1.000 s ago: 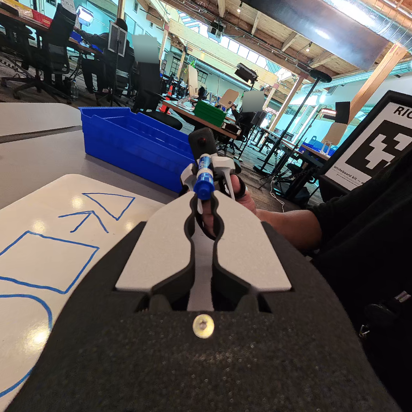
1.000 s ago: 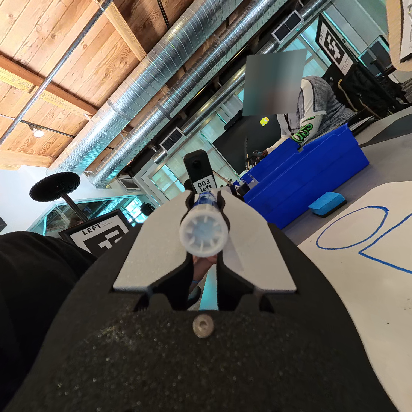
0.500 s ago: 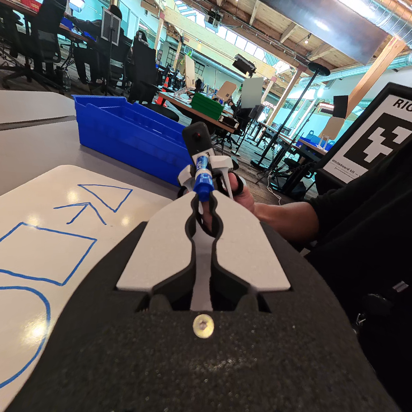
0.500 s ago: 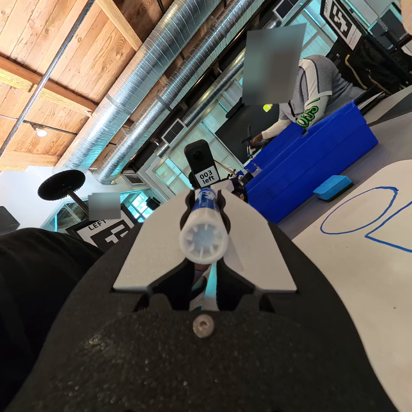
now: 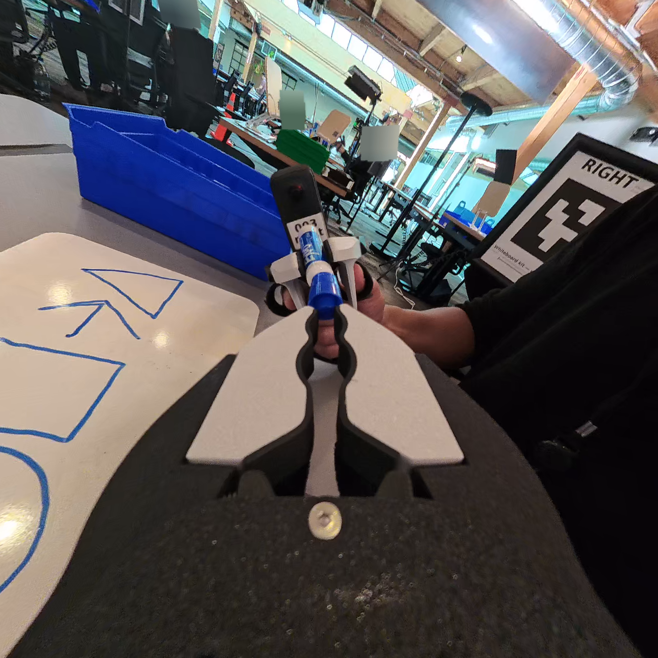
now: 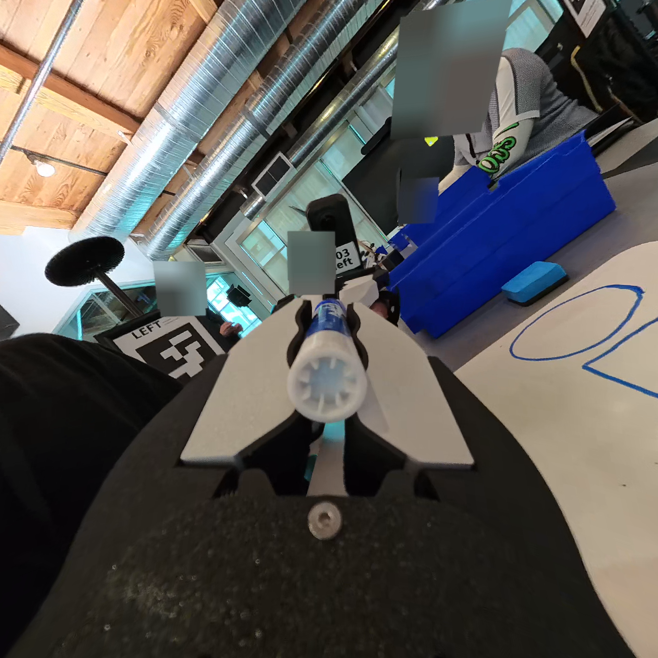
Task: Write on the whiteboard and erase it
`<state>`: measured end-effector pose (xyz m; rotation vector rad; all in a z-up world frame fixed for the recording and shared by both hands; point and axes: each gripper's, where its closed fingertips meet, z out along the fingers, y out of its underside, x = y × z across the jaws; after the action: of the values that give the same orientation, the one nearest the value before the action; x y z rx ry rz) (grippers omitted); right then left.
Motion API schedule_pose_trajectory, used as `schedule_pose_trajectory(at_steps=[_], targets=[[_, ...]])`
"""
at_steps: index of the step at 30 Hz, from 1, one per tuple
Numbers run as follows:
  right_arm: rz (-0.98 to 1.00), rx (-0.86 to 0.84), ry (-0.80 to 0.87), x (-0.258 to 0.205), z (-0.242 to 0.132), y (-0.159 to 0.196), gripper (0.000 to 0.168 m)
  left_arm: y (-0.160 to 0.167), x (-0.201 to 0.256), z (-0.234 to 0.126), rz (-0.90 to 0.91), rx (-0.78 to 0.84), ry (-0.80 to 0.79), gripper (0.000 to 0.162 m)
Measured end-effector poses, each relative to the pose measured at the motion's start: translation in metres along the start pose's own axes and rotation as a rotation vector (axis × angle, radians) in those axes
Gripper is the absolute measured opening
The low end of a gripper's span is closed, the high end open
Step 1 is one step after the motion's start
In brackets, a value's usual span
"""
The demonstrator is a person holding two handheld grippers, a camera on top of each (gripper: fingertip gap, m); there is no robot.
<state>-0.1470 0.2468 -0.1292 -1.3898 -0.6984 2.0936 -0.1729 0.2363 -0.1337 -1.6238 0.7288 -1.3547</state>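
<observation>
Overhead, timber beams and silver ducting frame a busy workshop, and your grey tabletop (image 5: 42, 199) carries the whiteboard (image 5: 199, 341) with a blue bin (image 5: 171, 199) behind it.

On the board you already have blue shapes: a triangle (image 5: 142, 290), an arrow (image 5: 96, 317), a four-sided outline (image 5: 71, 391) and a curve at the near edge, which in the right wrist view shows as a closed oval (image 6: 576, 324). So the writing part looks done, or nearly so.

Your right tool (image 6: 325, 313) is clamped on the marker (image 6: 327, 359), its white butt end facing that camera. From the left wrist view the marker's blue cap end (image 5: 322, 290) points at your left tool (image 5: 324, 313), whose jaws stand only a narrow gap apart with the cap tip right at their mouth. I cannot tell whether they actually grip it; most likely you are capping the marker or handing it across.

None of the lines has been wiped yet. The blue eraser (image 6: 534, 283) lies untouched on the tabletop, between the bin and the board's edge, near the oval. By my reading, what remains is to park the marker, pick up that eraser and clear every shape.
</observation>
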Motion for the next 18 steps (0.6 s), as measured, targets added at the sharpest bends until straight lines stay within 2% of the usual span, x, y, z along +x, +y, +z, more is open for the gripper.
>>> schedule_pose_trajectory(at_steps=[7, 9, 10, 11, 12, 13, 14, 16, 17, 18], targets=[[-0.042, -0.058, 0.036, 0.005, 0.0, 0.007, 0.02, 0.011, -0.002, -0.003, -0.008, -0.073, 0.007, 0.007], [-0.064, -0.072, 0.057, 0.007, 0.005, 0.011, 0.02, 0.026, -0.003, 0.004, -0.006, -0.153, 0.014, 0.007], [-0.057, -0.08, 0.047, 0.006, 0.009, 0.013, 0.019, 0.048, 0.001, 0.017, 0.004, -0.277, 0.029, 0.006], [-0.083, -0.207, 0.051, 0.006, 0.022, 0.037, 0.02, 0.073, 0.012, 0.045, 0.019, -0.376, 0.066, 0.0], [-0.104, -0.283, 0.106, 0.012, 0.029, 0.05, 0.018, 0.1, 0.011, 0.056, 0.172, -0.489, 0.036, 0.0], [-0.123, -0.213, 0.129, 0.013, 0.024, 0.036, 0.017, 0.08, 0.01, 0.057, 0.145, -0.361, -0.022, 0.0], [-0.14, -0.098, 0.119, 0.006, 0.011, 0.007, 0.017, 0.055, 0.017, 0.046, 0.066, -0.281, 0.013, 0.0], [-0.163, 0.021, 0.12, -0.003, -0.014, -0.042, 0.017, 0.014, -0.002, 0.016, 0.206, -0.142, -0.169, 0.0], [-0.192, 0.016, 0.188, 0.008, -0.024, -0.051, 0.017, 0.005, -0.002, 0.011, 0.147, -0.087, -0.13, 0.0], [-0.171, 0.022, 0.218, 0.017, -0.03, -0.055, 0.017, 0.009, -0.01, 0.01, 0.119, -0.103, -0.149, 0.0]])
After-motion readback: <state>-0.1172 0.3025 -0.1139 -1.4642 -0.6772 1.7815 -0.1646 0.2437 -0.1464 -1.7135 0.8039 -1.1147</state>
